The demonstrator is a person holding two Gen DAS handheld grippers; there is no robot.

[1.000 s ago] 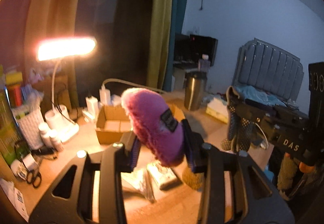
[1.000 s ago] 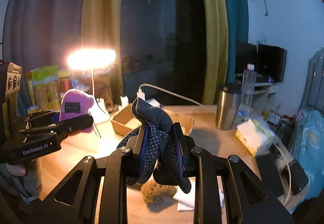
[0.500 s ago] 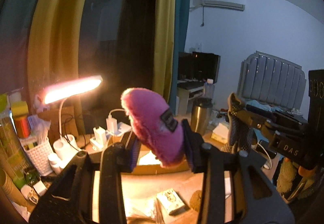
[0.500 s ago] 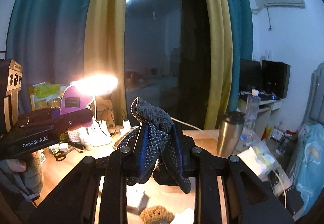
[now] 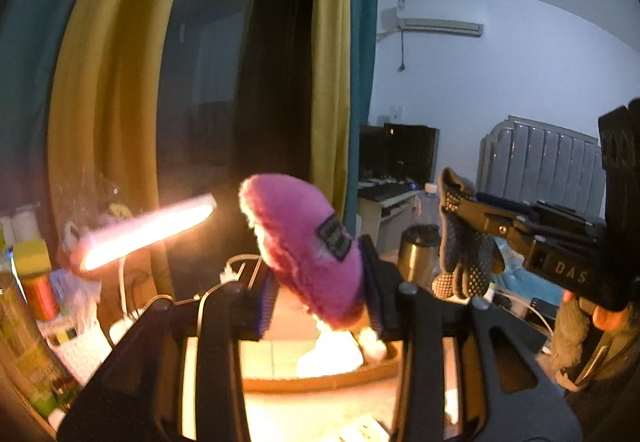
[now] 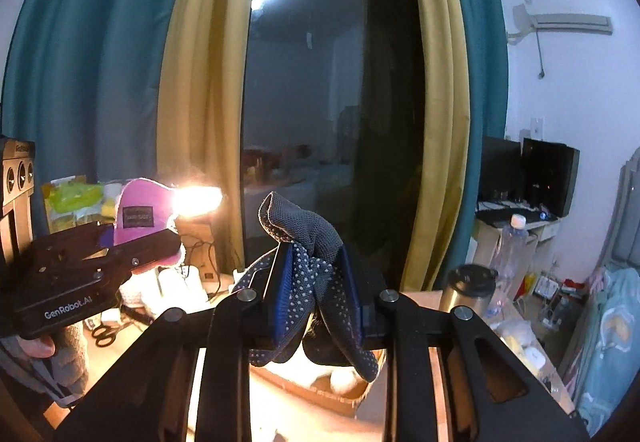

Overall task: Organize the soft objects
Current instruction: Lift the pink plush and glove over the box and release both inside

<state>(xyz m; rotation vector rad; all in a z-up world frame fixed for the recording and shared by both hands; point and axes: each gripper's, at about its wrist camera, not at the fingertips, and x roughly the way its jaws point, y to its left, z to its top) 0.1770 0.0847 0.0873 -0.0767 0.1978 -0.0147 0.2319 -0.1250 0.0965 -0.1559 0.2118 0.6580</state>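
My left gripper is shut on a fluffy pink plush pad with a dark label, held up above the desk. The same pink plush pad shows at the left of the right wrist view, in the left gripper. My right gripper is shut on a grey glove with white grip dots, which droops below the pads. That dotted glove hangs from the right gripper at the right of the left wrist view. An open cardboard box lies below both, brightly lit, with pale things inside.
A lit desk lamp glows at the left. A steel tumbler and a water bottle stand at the right of the desk. Scissors, packets and a white basket crowd the left. Yellow and teal curtains frame a dark window behind.
Both grippers have risen with their loads still held, and the views now tilt up toward the window. The cardboard box has slid to the bottom of both views.
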